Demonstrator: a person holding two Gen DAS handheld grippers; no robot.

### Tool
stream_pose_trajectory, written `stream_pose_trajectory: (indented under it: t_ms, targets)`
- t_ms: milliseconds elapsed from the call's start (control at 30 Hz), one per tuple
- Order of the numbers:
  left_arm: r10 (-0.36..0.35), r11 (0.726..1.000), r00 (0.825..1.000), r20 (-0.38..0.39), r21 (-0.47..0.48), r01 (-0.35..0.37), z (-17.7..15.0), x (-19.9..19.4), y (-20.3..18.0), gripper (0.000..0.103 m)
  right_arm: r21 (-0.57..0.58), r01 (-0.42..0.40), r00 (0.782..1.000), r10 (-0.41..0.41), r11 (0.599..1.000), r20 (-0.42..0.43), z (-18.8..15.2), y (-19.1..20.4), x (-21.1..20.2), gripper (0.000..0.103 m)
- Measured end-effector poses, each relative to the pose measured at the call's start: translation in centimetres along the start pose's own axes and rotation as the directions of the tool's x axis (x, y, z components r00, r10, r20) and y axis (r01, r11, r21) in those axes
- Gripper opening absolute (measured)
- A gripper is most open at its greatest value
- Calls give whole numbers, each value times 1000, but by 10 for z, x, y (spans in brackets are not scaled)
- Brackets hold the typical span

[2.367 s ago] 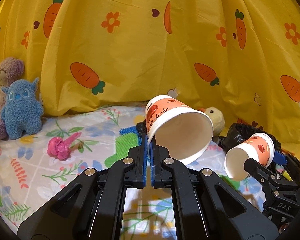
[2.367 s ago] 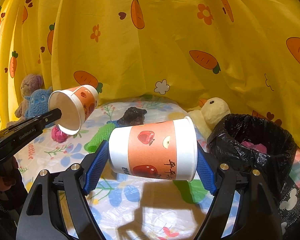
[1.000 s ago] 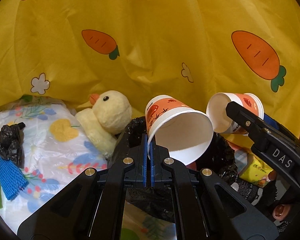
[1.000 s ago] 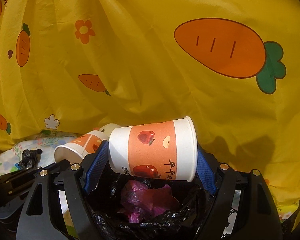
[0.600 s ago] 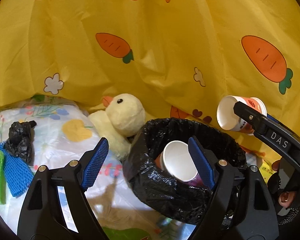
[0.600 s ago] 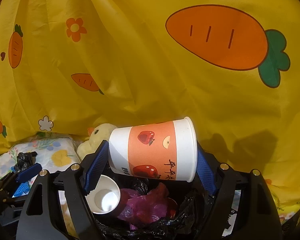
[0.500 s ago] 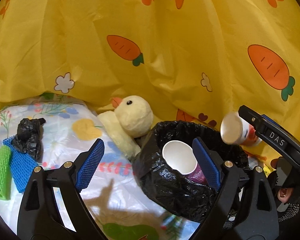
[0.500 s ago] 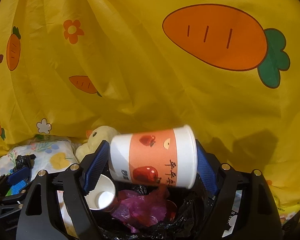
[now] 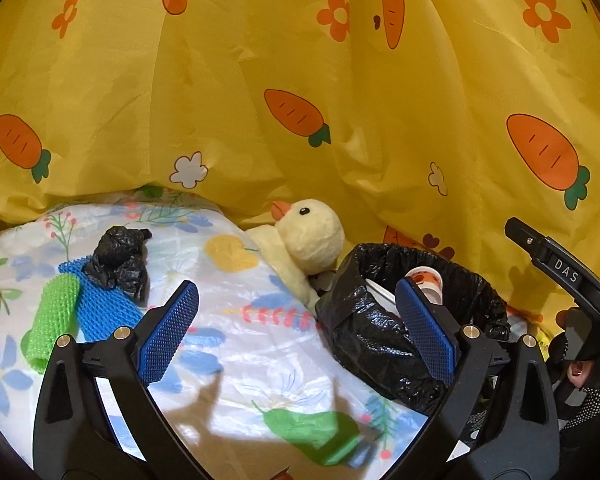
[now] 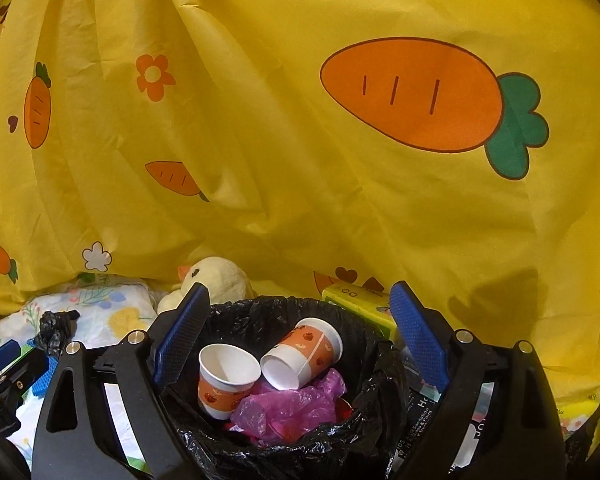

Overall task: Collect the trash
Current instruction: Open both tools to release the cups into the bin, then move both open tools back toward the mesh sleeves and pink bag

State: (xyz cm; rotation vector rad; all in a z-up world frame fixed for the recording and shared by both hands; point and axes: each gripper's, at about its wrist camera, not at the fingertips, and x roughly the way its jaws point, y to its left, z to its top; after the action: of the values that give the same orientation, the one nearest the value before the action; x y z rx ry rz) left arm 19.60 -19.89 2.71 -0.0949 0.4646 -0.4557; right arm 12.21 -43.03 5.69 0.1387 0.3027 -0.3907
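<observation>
Both cups (image 10: pixel 300 354) now in bin (image 10: pixel 384 376), duck (image 9: pixel 306 236) beside.

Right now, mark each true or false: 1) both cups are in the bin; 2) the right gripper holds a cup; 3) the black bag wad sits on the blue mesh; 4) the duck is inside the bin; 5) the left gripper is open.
1) True: both cups lie in the bin, on the pink bag.
2) False: the right gripper is open and holds nothing.
3) True: the black bag wad rests on the blue mesh, beside the green mesh.
4) False: the duck lies on the sheet beside the bin.
5) True: the left gripper is open and holds nothing.
</observation>
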Motion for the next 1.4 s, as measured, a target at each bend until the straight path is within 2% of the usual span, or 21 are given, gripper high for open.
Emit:
stream_pose_trajectory:
  t_ms: [233, 533, 700, 833, 933, 1167, 1300, 1400]
  targets:
    - [49, 999, 998, 40, -20, -49, -7, -34, 19, 97, -12, -20, 1000, 19, 1000, -17, -12, 16, -20, 89]
    - [120, 991, 992, 33, -57, -118, -21, -63, 50, 97, -35, -6, 1000, 6, 999, -17, -39, 37, -43, 89]
    - [162, 984, 986, 25, -78, -160, -28, -74, 67, 97, -52, -47, 998, 45, 998, -34, -48, 56, -51, 89]
    - [216, 971, 976, 15, -106, -213, -31, -83, 91, 97, -90, -126, 991, 121, 988, -59, -55, 87, -55, 89]
    - [276, 955, 961, 23, -114, -272, -34, -93, 113, 97, -115, -192, 980, 184, 975, -76, -58, 115, -56, 89]
    - [440, 891, 897, 39, -146, -430, -32, -119, 172, 97, -188, -344, 938, 326, 920, -122, -67, 192, -54, 89]
    - [499, 856, 865, 44, -182, -485, -27, -133, 205, 97, -200, -425, 902, 393, 883, -181, -73, 234, -46, 89]
    - [540, 829, 840, 48, -200, -522, -22, -142, 227, 97, -195, -489, 866, 446, 850, -228, -78, 264, -39, 89]
